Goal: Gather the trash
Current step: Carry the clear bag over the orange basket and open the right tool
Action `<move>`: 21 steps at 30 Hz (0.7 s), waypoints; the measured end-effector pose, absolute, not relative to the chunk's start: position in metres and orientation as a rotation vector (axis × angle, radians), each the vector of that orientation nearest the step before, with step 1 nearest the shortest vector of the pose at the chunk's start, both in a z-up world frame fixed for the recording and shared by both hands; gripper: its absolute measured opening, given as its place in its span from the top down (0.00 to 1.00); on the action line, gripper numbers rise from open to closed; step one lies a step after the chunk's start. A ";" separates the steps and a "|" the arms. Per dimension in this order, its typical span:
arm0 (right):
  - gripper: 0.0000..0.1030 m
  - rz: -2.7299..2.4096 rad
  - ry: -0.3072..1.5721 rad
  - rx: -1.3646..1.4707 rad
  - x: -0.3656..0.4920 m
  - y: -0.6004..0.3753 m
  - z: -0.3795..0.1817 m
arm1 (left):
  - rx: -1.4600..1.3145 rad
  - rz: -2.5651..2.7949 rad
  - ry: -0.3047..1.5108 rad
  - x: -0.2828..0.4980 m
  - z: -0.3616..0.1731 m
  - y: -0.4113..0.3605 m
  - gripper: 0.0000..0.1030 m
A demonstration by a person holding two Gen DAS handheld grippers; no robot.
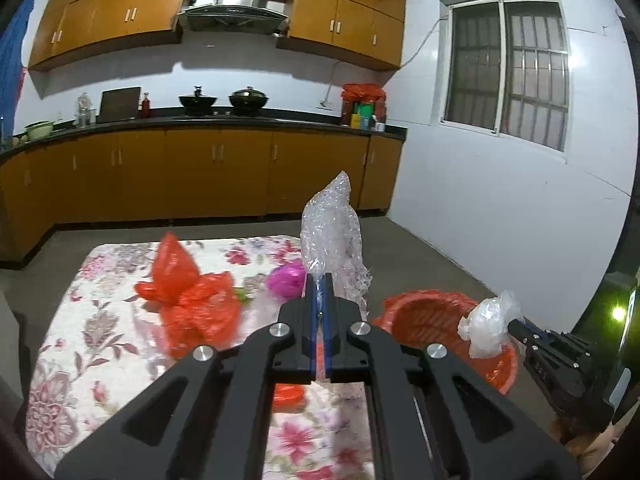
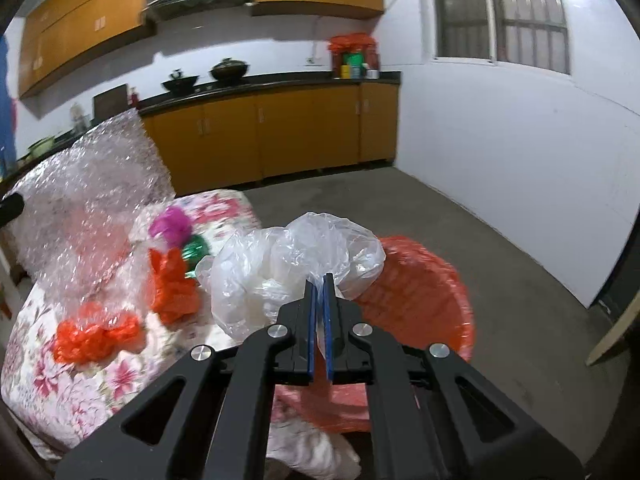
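Observation:
My left gripper (image 1: 319,280) is shut on a sheet of clear bubble wrap (image 1: 332,232) and holds it upright above the table; the wrap fills the left of the right wrist view (image 2: 84,200). My right gripper (image 2: 319,280) is shut on a clear plastic bag (image 2: 296,268), held over the rim of the orange basket (image 2: 424,280). In the left wrist view the bag (image 1: 490,322) hangs over the basket (image 1: 432,316). A crumpled red plastic bag (image 1: 192,296), a pink ball of wrap (image 1: 286,278) and a green scrap (image 2: 196,246) lie on the floral tablecloth (image 1: 92,320).
An orange lid-like piece (image 1: 288,396) lies on the cloth under my left gripper. More red plastic (image 2: 96,336) lies behind the bubble wrap. Kitchen cabinets (image 1: 200,172) with woks line the far wall. Bare concrete floor (image 2: 500,260) lies right of the table.

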State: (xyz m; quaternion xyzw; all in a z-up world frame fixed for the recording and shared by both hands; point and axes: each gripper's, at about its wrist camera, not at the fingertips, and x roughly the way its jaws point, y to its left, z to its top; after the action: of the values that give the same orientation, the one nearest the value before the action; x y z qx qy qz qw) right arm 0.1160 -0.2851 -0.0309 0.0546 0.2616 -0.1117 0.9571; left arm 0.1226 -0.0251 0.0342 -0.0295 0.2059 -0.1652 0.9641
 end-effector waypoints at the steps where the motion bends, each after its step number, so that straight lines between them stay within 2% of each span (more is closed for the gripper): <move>1: 0.96 -0.238 0.530 0.116 0.116 -0.289 -0.031 | -0.059 -0.342 0.417 0.123 0.034 -0.031 0.96; 21: 0.96 -0.360 0.540 0.214 0.123 -0.348 -0.037 | -0.054 -0.528 0.495 0.158 -0.007 -0.136 0.96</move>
State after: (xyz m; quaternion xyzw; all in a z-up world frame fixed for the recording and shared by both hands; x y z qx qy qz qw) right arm 0.1232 -0.3480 -0.0369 0.1050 0.2650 -0.1764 0.9421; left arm 0.1580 -0.1361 -0.0073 -0.0266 0.2421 -0.2582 0.9349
